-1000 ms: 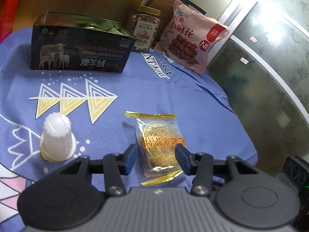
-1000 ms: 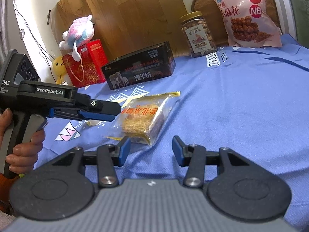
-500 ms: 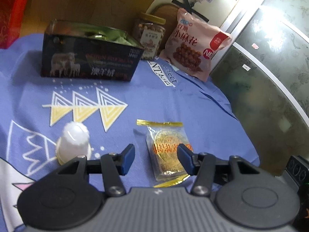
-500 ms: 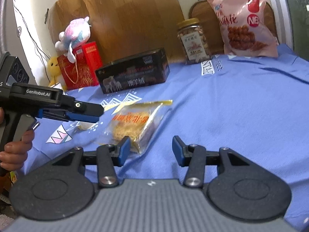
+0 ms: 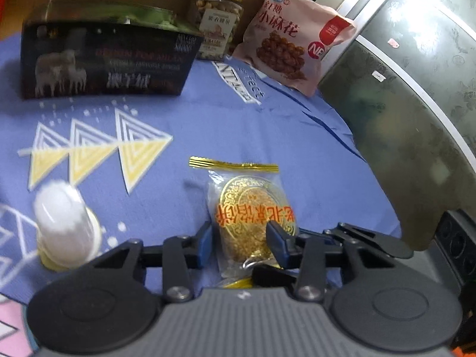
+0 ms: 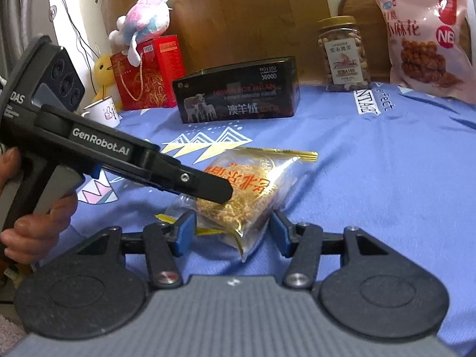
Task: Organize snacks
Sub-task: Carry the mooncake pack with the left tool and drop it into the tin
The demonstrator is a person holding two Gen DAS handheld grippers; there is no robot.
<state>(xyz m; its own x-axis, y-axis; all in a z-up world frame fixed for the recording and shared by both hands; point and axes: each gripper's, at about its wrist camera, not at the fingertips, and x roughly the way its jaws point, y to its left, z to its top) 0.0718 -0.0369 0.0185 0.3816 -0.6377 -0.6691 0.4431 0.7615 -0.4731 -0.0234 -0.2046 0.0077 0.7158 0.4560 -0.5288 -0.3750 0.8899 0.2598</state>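
Left wrist view: my left tool [image 5: 239, 239] is low over the desk [image 5: 267, 125], which wears a blue cloth with yellow triangles. Its blue-tipped fingers stand apart, one on each side of a clear wrapped pastry packet [image 5: 248, 208] with gold sealed ends; they have not closed on it. The packet lies flat on the cloth, its red characters upside down to me and not readable with certainty. To the left, near the packet, a white jelly cup [image 5: 61, 226] stands lid-down. At the far edge are a dark open box [image 5: 107, 56] showing sheep and "DESIGN FOR MILAN", a jar of nuts [image 5: 218, 34], and a pink snack bag [image 5: 293, 37] marked "小麻花" and "NB".

Right wrist view: my right tool [image 6: 232, 232] is also spread wide, its fingers flanking the near corner of the same packet [image 6: 247, 190] without pinching it. The left tool [image 6: 205, 186], printed "GenRobot.AI", reaches in from the left, its finger over the packet. Behind stand the dark box [image 6: 238, 95], reading "NO.L102", "3800D" and "澳羊绒", the jar [image 6: 343, 53], the pink bag [image 6: 425, 38], a red gift box [image 6: 145, 74] with a plush toy [image 6: 144, 23] on top, and a white mug [image 6: 102, 113].

I judge I am at the pickup step for the packet. Next I should close one tool on it, gently since the pastry looks crumbly, and carry it to the box, which seems the likely home.
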